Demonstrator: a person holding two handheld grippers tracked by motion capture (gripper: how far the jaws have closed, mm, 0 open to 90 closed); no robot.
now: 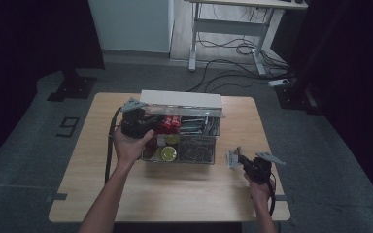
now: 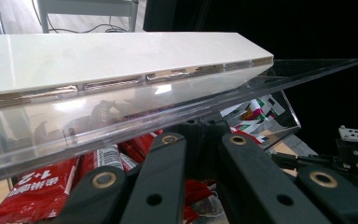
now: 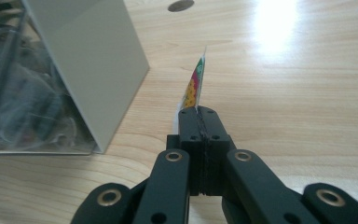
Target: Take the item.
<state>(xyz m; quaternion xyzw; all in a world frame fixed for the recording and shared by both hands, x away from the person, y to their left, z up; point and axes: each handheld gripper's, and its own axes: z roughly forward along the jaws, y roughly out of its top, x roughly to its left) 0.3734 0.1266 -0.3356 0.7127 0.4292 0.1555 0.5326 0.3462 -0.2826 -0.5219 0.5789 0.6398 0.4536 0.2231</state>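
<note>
- Left tool (image 1: 135, 121) sits at the back left corner of the clear box (image 1: 212, 145), its jaws pressed together on the edge of the clear lid (image 2: 177, 100), holding the lid propped open.
- In the left tool's view the lid slants overhead, with a white strip (image 2: 121, 56) along its hinge side; red packets (image 2: 42, 184) lie in the compartment below.
- The box stands in the middle of the wooden surface (image 1: 97, 194), already holding red packets at the back, yellow-green round items (image 1: 168, 153) at the front left, and darker things in the right-hand compartments that are too dim to name.
- Right tool (image 1: 233, 159) hovers low over the surface, just right of the box and clear of it.
- Its jaws are pressed together, pinching a thin colourful packet (image 3: 193, 88) that stands on edge above the tips, showing green, red and yellow print.
- In that same view, the box's pale end wall (image 3: 93, 60) is close on the left and bare wood is under the packet.
- Progress, as I read it: the box is open and well stocked, and this packet is in hand but still outside.
- Still to come, it seems: carry the packet over the rim, drop it in a compartment, let go, then lower the lid.
- Which compartment it belongs in, I cannot tell.
</note>
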